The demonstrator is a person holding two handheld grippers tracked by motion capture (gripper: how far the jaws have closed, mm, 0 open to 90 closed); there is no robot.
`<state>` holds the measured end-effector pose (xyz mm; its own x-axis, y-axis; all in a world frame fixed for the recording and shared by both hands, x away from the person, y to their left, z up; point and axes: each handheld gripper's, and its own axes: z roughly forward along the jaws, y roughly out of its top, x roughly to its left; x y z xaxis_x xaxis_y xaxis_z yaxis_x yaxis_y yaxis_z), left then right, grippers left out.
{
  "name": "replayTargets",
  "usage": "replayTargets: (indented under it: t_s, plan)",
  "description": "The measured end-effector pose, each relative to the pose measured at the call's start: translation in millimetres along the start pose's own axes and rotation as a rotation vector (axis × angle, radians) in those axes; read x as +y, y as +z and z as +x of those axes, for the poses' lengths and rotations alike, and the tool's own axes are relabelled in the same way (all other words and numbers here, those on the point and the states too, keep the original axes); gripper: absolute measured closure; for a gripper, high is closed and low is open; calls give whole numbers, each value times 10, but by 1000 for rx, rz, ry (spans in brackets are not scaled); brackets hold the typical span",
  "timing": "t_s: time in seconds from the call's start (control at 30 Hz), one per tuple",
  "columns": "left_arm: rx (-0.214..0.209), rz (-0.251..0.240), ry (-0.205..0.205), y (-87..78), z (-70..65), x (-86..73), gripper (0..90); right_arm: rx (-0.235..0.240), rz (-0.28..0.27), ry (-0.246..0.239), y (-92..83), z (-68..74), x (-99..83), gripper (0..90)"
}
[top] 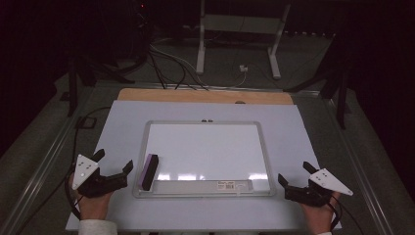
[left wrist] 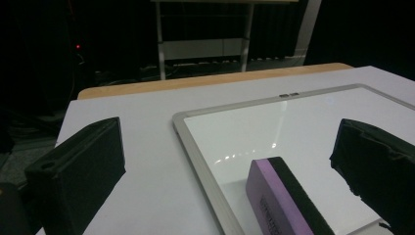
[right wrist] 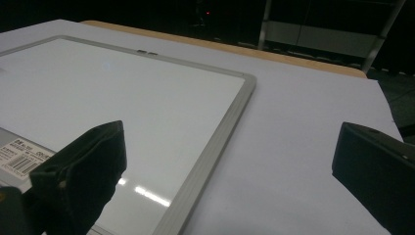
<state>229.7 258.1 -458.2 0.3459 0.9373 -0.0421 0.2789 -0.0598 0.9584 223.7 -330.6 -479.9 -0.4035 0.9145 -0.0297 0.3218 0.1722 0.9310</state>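
Observation:
A whiteboard (top: 207, 123) with a grey frame lies in the middle of the white table. On its left edge lies an eraser (top: 149, 171), purple-sided with a black top, resting free. My left gripper (top: 114, 160) stands open just left of the eraser, not touching it. In the left gripper view the eraser (left wrist: 286, 203) lies ahead between the wide jaws, nearer the right one, on the whiteboard (left wrist: 195, 142). My right gripper (top: 294, 172) is open at the board's lower right corner, holding nothing. In the right gripper view its jaws straddle the whiteboard frame (right wrist: 243, 93).
The white table top (top: 122, 122) ends in a wooden strip (top: 205, 96) at the far side. Beyond it, on the floor, stand a white metal frame (top: 237, 29) and several cables (top: 171, 61). A barcode label (top: 226, 184) sits on the board's near edge.

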Motion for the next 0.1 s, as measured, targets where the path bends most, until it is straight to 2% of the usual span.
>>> replayTargets:
  t_s: [0.1]
  plan:
    - [4, 2, -2, 7, 6, -8, 4, 0, 0, -2, 2, 3, 0, 0]
